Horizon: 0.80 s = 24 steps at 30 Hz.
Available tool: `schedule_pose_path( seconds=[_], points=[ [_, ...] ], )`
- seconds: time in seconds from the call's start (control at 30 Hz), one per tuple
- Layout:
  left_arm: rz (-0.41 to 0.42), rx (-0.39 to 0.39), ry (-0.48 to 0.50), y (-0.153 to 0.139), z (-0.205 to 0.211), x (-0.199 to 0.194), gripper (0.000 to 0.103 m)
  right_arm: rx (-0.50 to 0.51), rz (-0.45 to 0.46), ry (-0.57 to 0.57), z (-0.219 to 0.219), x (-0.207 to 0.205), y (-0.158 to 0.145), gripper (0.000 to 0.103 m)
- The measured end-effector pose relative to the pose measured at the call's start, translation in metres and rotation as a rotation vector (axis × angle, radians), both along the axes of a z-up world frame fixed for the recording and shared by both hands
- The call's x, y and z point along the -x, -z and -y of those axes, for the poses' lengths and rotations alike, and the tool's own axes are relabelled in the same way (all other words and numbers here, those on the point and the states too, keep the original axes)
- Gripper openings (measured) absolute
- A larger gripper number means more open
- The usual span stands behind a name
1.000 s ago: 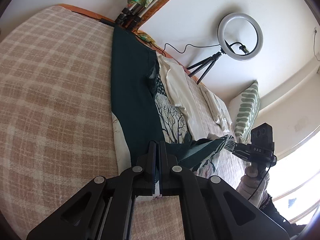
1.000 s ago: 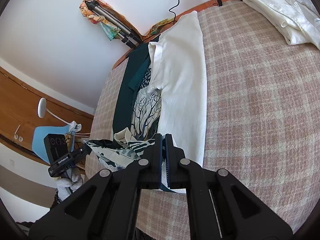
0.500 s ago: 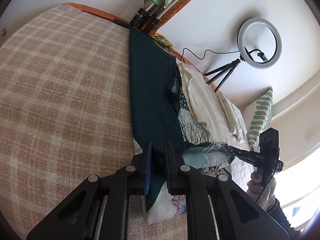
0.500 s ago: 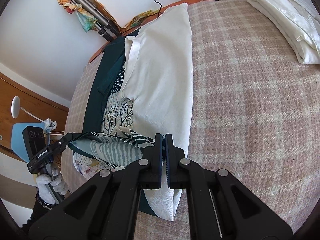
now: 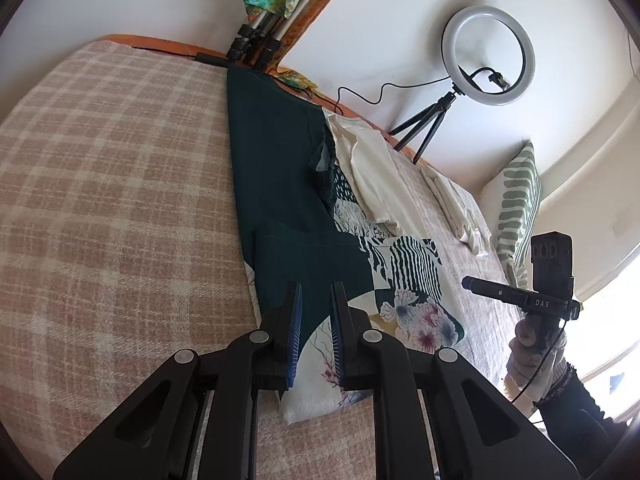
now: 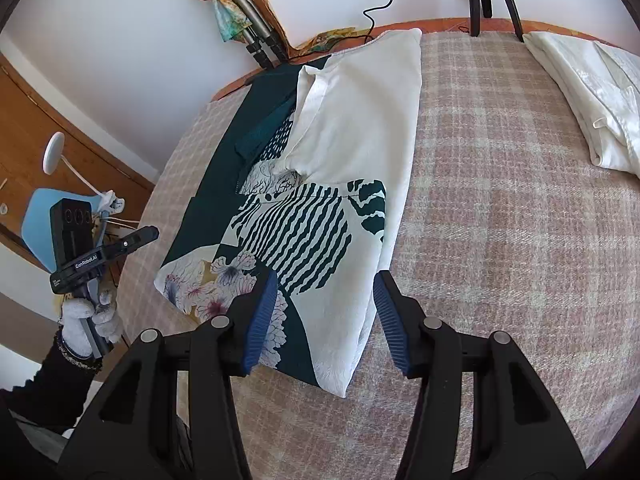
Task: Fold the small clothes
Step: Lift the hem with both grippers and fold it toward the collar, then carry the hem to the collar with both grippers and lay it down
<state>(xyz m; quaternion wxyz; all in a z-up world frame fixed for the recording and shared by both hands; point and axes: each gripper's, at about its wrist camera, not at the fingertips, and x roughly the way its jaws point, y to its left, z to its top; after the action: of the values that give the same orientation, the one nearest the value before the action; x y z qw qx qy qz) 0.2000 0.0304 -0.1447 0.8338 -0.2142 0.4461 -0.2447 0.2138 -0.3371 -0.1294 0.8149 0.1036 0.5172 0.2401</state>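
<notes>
A patterned garment (image 5: 288, 200) in dark green, cream and black-and-white stripes lies long and narrow on the plaid bed cover (image 5: 112, 200); its near end is folded back over itself (image 6: 304, 240). My left gripper (image 5: 316, 292) is open, empty, just above the garment's near dark-green part. My right gripper (image 6: 324, 280) is wide open, empty, over the folded near end. Each gripper shows in the other's view, my right gripper (image 5: 520, 292) and my left gripper (image 6: 120, 244), off the bed's sides.
A folded white garment (image 6: 592, 84) lies on the bed to the right. A ring light on a tripod (image 5: 488, 56) and folded tripods (image 5: 256, 36) stand at the far wall. A green-striped pillow (image 5: 520, 200) leans at the bed's right end.
Both grippers carried the garment's near end forward and laid it over the rest. Both then opened and let go; the right gripper opened wide.
</notes>
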Motion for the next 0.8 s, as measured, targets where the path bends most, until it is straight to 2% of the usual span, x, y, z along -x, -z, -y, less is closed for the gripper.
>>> schedule_pose_path(
  seconds=[0.17,0.33,0.5,0.63,0.8],
  points=[
    [-0.024,-0.014,0.016,0.01,0.009,-0.014,0.012,0.045,-0.011,-0.003,-0.009,-0.014,0.012,0.054],
    [-0.026,-0.029,-0.004,0.012,0.003,-0.035,0.013,0.059,0.028,0.018,-0.002,-0.031,0.007,0.054],
    [-0.026,-0.049,-0.029,0.011,-0.003,-0.072,0.029,0.068,0.046,0.083,0.016,-0.075,-0.001,0.054],
    [-0.023,-0.085,-0.049,0.012,-0.006,-0.11,0.046,0.087,0.046,0.127,0.03,-0.12,-0.001,0.054],
    [-0.03,-0.102,-0.084,0.019,-0.01,-0.157,0.047,0.057,0.045,0.168,0.036,-0.17,0.005,0.054]
  ],
)
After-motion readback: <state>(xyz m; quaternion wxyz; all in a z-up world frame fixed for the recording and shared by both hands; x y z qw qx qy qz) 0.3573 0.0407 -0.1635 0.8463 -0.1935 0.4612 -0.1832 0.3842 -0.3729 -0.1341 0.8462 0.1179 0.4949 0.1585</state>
